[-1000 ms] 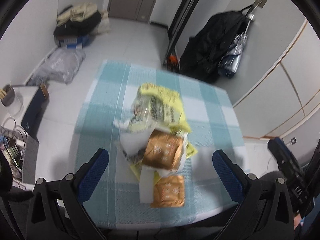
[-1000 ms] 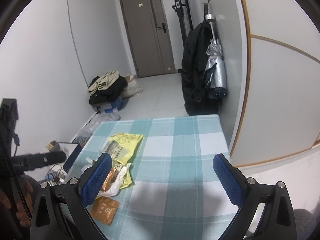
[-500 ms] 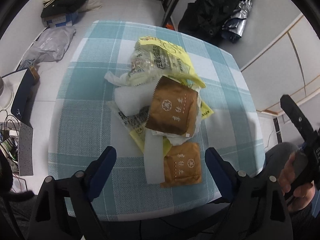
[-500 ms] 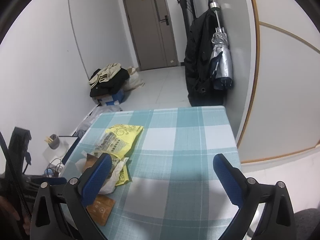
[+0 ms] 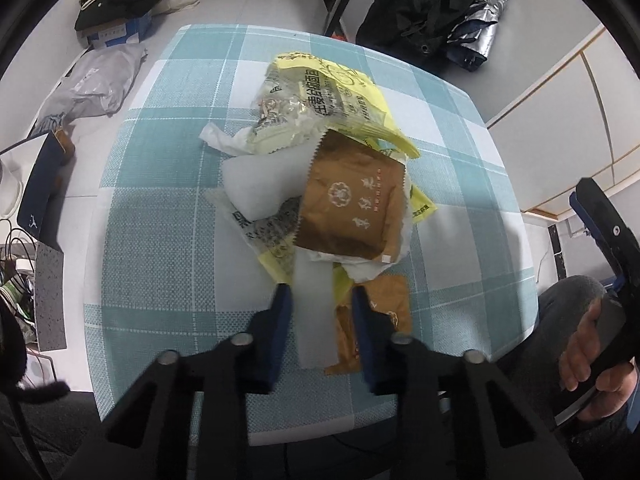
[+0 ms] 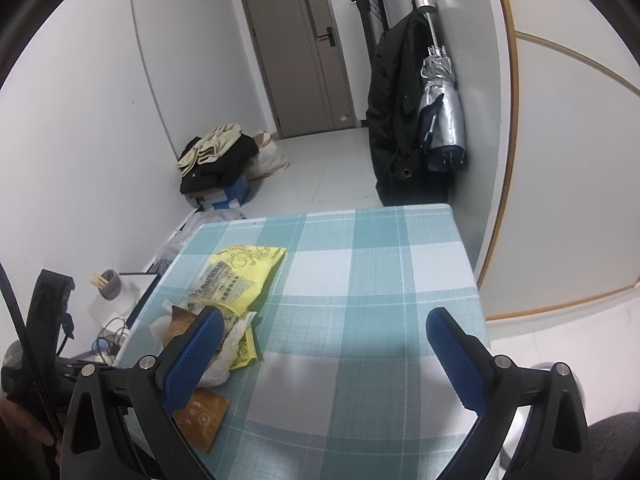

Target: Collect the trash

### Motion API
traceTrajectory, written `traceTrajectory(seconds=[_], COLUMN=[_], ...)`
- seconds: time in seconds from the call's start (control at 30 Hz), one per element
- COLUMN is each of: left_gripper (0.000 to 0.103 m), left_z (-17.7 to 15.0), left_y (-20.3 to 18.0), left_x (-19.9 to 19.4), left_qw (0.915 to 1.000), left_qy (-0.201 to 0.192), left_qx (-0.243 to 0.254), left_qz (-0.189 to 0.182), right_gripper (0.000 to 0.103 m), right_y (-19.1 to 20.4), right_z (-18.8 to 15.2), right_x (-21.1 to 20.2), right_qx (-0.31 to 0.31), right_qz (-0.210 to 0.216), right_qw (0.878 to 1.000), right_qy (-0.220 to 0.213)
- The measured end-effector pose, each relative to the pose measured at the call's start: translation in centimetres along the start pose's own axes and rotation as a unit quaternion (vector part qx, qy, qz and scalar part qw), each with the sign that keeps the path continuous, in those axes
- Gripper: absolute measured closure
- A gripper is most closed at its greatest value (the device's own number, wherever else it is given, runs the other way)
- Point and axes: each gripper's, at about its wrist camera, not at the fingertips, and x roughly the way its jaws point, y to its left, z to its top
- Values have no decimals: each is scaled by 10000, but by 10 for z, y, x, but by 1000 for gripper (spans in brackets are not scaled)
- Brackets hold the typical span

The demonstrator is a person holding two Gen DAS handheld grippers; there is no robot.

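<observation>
A heap of trash lies on the teal checked table point(image 5: 168, 208): a yellow printed bag point(image 5: 340, 92), a large brown packet point(image 5: 352, 208), crumpled white tissue point(image 5: 260, 184), a small brown packet point(image 5: 384, 308) and a white paper strip point(image 5: 314, 312). My left gripper point(image 5: 320, 296) points steeply down at the near end of the heap. Its jaws are closing, with the white strip pinched between the pads beside the small brown packet. My right gripper point(image 6: 325, 316) hovers open over the cloth, nothing between its fingers; the yellow bag point(image 6: 240, 272) lies to its left.
A black coat point(image 6: 396, 120) and a silver umbrella point(image 6: 440, 108) hang on the wall past the table's far edge. Clothes on a box point(image 6: 216, 160) and a grey bag point(image 5: 92, 84) lie on the floor. A hand point(image 5: 592, 344) holds the other gripper at the right.
My left gripper has sunk onto the near end of the heap and tipped further down. Its jaws went from wide open to nearly together around the white strip. The right gripper stayed put.
</observation>
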Motion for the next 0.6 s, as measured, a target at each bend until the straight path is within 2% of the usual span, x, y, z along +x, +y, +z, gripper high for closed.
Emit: traceTrajectory(seconds=[0.13,0.37,0.6], left_gripper=[92,99,100], left_z=[1,4,12], left_y=[5,-1,-4], left_x=[1,-6,-21], left_qw=[9999,10000,9990], left_qy=[20,-45,-149], left_qx=[-110,2,-79], left_qz=[-76,-85,-411], right_gripper=[1,1,1], right_y=[0,0,-5], right_z=[-1,-3,-5], right_x=[0,-1,-2], right_qx=[9,9,104], right_qz=[5,-4,-9], right_qw=[10000,10000,9999], right_qy=[12,22,45])
